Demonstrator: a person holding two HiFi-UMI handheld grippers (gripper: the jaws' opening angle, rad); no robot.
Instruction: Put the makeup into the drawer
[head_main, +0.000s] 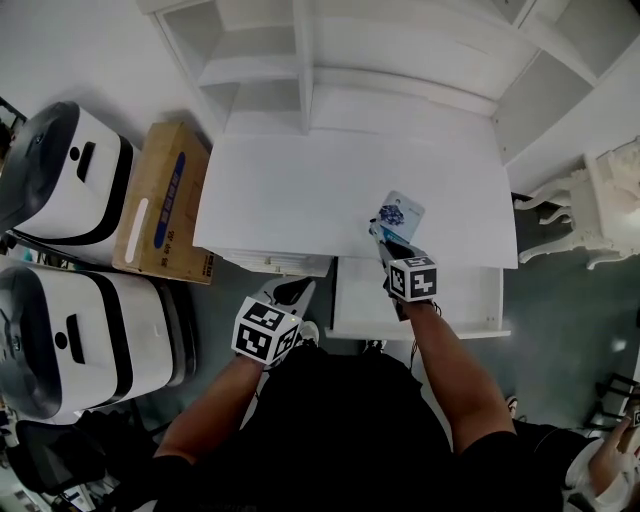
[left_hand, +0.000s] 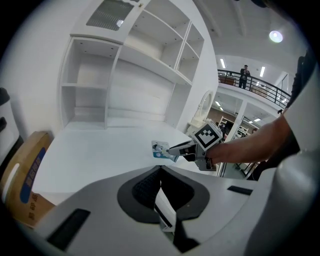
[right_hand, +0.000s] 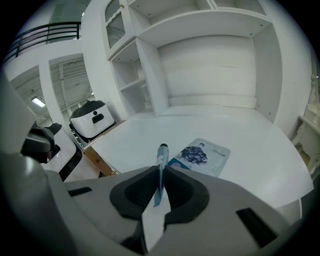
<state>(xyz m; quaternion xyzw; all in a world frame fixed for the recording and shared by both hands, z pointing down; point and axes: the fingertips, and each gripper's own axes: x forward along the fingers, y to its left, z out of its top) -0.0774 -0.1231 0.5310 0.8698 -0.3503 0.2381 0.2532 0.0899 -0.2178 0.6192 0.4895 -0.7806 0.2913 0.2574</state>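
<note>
White desk (head_main: 300, 190); open drawer (head_main: 360, 300) under its front edge; sachet (right_hand: 202, 156) flat on desk; right gripper (head_main: 385, 243) clamped on thin blue makeup stick (right_hand: 162, 157) above desk front; left gripper (left_hand: 161, 175) closed, empty; carry step, probably; next: lower stick into drawer, let go.

We hold our right hand-held gripper (head_main: 380, 236) out ahead of us on an almost straight right forearm (head_main: 452, 368). It tilts downward, and its jaws are pinched on a slim blue makeup stick (right_hand: 161, 162). Our left hand-held gripper (head_main: 298, 291) sits nearer our body on a bent left forearm (head_main: 205, 405). It also angles down, its jaws pressed together with nothing between them.
</note>
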